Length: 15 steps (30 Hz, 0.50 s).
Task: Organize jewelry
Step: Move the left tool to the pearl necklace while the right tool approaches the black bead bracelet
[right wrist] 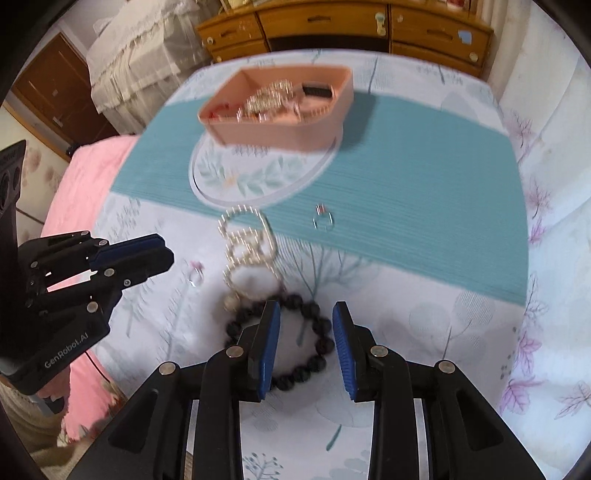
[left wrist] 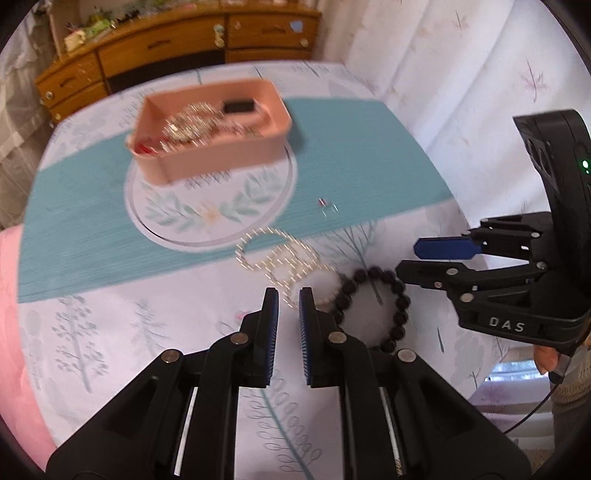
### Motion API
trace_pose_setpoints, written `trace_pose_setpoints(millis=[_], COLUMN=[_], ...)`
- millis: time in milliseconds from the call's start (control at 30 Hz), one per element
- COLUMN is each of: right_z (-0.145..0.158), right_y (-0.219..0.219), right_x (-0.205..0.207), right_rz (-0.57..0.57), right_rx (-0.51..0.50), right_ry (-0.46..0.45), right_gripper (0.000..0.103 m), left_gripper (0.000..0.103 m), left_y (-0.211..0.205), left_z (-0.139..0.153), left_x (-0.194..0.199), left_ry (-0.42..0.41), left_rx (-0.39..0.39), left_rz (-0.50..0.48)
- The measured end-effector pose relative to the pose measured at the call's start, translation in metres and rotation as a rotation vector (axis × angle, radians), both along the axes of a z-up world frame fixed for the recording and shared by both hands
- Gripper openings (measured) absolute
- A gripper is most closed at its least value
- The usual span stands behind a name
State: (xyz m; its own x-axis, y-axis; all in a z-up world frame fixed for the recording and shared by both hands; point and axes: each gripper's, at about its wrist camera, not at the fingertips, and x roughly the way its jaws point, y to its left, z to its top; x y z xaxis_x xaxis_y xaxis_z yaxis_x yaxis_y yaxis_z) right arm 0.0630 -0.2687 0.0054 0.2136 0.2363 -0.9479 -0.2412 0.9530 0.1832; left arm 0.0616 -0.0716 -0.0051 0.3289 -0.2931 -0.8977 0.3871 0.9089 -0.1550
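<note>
Tablecloth (right wrist: 424, 280): two bracelets (right wrist: 280, 343), one ring (right wrist: 323, 220)

Background's got a curved wooden dresser with brass knobs (right wrist: 343, 26), plus a pink blanket (right wrist: 88, 173) beside the floral white-and-teal tablecloth (right wrist: 424, 192).

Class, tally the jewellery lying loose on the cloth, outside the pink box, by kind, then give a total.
Black bead bracelet: 1
Rings: 2, one with a red stone on the teal stripe and one with a pink top
Tangle of pale bead loops: 1 (the number of separate strands cannot be told)
Total: 4
</note>
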Motion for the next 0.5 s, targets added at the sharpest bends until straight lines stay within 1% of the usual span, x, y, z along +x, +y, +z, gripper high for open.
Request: trace_pose_setpoints(millis=[100,267,367,467,500], right_z=[-0.020,-0.042,-0.052,-0.053,-0.053], right_y=[-0.001,0.009,0.018,0.027,0.028], right_x=[-0.001,0.002,0.000,-0.005,-0.006], right_rz=[0.016,0.080,0.131,0.190,0.199], right_rx=[-0.024,-0.060,-0.110,-0.157,-0.171], right_ry=[0.036,0.069,0.058,0.007,-0.005], right_gripper=[0.030,0.030,0.030,0.029,0.024], left_gripper=[0.009,0.009,0.009,0.009,0.009], left_y=[-0.008,-0.012,-0.011,-0.009,-0.009], left_z=[-0.015,-0.026,-0.027,-0.026,-0.027], left_x=[0.000,0.009,0.016,0.024,0.028], left_ry=[0.033,0.053,0.054,0.061,0.064], left_rx=[0.005,0.014,0.015,0.019,0.022], left_rz=[-0.009,0.000,0.013,0.020,0.021])
